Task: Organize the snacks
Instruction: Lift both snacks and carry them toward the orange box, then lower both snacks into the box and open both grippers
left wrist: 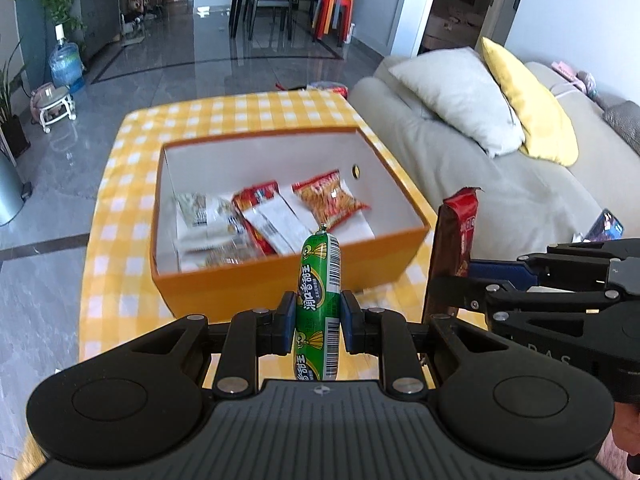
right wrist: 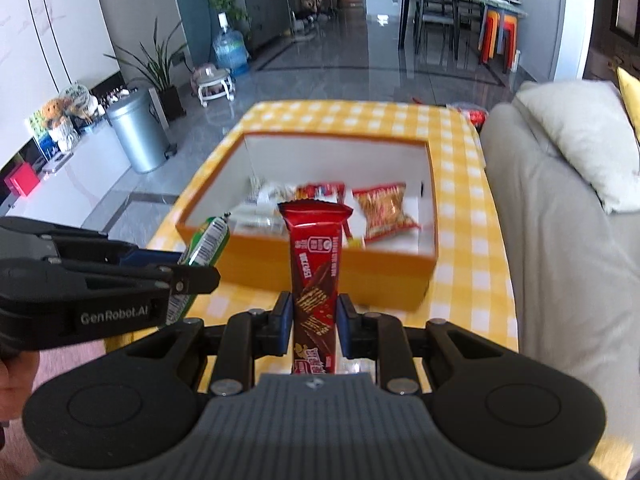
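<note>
A green plastic-wrapped sausage stick [left wrist: 319, 296] is being held upright by the left gripper [left wrist: 318, 322], its fingers closed on it. A red and brown biscuit packet [right wrist: 315, 288] is being clamped upright by the right gripper [right wrist: 313, 326]. Both are being kept just near of the orange cardboard box [left wrist: 280, 284], where flat snack packets [left wrist: 276, 220] are lying, on the yellow checked tablecloth [left wrist: 120, 184].

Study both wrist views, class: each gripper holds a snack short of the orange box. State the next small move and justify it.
Probably carry both forward over the orange box rim, then release. The left gripper is shut on the green sausage, the right gripper on the red biscuit pack, and both sit short of the box's near wall, where other snacks already lie inside.
</note>
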{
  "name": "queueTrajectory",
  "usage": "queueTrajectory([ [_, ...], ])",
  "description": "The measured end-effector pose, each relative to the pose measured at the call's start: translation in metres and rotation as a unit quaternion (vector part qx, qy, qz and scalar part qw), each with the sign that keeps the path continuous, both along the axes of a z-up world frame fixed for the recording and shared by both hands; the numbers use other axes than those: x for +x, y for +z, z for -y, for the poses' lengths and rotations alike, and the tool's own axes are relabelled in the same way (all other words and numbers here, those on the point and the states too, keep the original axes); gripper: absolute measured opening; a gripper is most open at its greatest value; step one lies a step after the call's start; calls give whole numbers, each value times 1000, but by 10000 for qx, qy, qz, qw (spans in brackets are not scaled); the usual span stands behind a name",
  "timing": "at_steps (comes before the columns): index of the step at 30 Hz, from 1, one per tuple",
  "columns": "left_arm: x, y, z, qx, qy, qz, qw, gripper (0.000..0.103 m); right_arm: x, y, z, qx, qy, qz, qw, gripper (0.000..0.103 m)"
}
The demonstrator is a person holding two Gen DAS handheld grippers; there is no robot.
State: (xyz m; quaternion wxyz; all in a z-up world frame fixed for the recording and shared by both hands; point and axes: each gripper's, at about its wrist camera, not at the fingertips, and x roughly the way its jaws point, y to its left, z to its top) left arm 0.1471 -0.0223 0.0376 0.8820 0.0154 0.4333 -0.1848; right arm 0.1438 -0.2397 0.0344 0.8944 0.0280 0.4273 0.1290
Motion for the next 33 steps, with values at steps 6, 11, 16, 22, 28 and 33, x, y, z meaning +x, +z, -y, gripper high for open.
queueTrajectory([
  [6, 20, 10, -1, 56, -15, 154, 9999, 25, 26, 14, -8, -48, 87, 208, 9997, 19],
  [11, 41, 13, 0, 187, -30, 212, 9996, 25, 52, 18, -12, -112, 157, 305, 9993, 19],
  [16, 66, 11, -3, 228, -43, 128, 9996, 25, 82, 17, -13, -142, 219, 274, 9993, 19],
  [22, 97, 1, -6, 429, 1, 14, 9991, 25, 117, 10, -19, -262, 234, 320, 9989, 19],
  [28, 125, -18, -6, 588, -50, -198, 9981, 25, 152, -10, -26, -483, 282, 213, 9982, 19],
  [33, 145, -40, -3, 727, -141, -479, 9961, 25, 178, -37, -31, -603, 369, -70, 9975, 19],
])
